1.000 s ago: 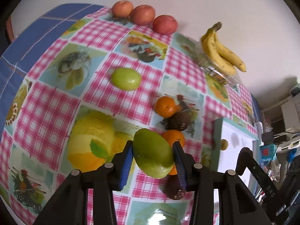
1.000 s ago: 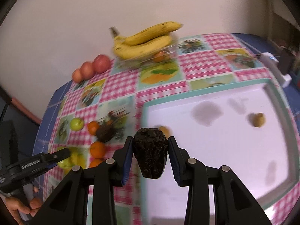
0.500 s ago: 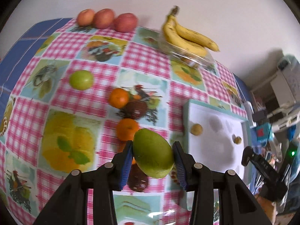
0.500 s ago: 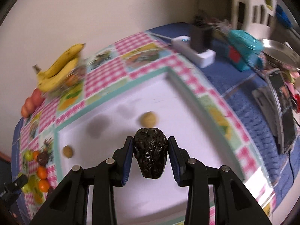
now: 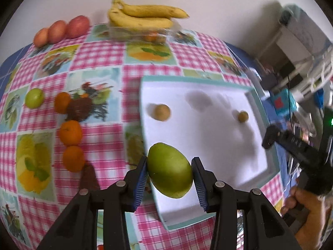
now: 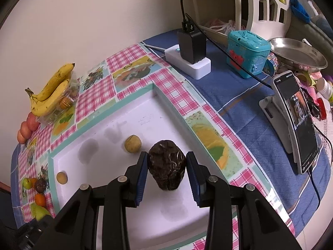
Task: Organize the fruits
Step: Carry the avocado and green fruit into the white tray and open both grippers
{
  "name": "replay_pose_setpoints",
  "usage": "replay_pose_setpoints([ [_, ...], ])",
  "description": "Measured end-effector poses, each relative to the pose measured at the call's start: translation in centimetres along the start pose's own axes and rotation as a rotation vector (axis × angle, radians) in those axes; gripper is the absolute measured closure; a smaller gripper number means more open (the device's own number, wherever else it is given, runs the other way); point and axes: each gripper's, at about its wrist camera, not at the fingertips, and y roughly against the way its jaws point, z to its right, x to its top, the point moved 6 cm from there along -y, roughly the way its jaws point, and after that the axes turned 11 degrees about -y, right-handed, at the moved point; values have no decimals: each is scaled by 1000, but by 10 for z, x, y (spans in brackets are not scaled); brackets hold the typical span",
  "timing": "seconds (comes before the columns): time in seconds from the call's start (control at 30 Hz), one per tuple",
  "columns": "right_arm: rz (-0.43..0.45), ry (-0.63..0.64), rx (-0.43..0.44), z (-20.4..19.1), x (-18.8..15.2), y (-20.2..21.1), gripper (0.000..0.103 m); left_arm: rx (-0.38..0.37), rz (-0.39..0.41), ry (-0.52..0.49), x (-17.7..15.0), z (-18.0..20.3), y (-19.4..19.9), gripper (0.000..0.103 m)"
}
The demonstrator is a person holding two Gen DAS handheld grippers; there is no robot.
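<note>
Left gripper (image 5: 169, 177) pinching green mango (image 5: 169, 169), held above near edge of white tray (image 5: 208, 145). Right gripper (image 6: 166, 169) clamped on dark wrinkled fruit (image 6: 166, 167), over tray beside small yellow fruit (image 6: 132, 143).

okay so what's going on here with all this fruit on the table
A person is sorting fruit with two handheld grippers. The left gripper holds a green mango over the near edge of the white tray; the right gripper holds a dark wrinkled fruit above the tray too. Two small tan fruits already sit inside; oranges, apples and bananas remain on the tablecloth.
</note>
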Motion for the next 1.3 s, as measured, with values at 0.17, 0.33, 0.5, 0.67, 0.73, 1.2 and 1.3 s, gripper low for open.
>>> replay_pose_setpoints([
  [0.17, -28, 3, -10, 1, -5, -9, 65, 17, -33, -67, -5, 14, -17, 58],
  [0.33, -64, 9, -34, 6, -12, -21, 65, 22, -59, -99, -9, 19, -29, 58],
  [0.5, -83, 7, -50, 11, -17, -28, 65, 41, -79, -123, -13, 21, -36, 58],
  [0.67, -76, 3, -76, 16, -16, -28, 60, 43, -88, -125, -13, 21, -40, 58],
  [0.73, -75, -4, -85, 18, -16, -29, 50, 43, -91, -125, -14, 20, -39, 58],
  [1.2, -1, 90, -87, -5, -11, -13, 12, 0, -49, -41, -3, 6, -21, 32],
  [1.3, 24, 129, -100, -12, -10, -10, 12, 62, -29, -25, 0, -3, -13, 22],
])
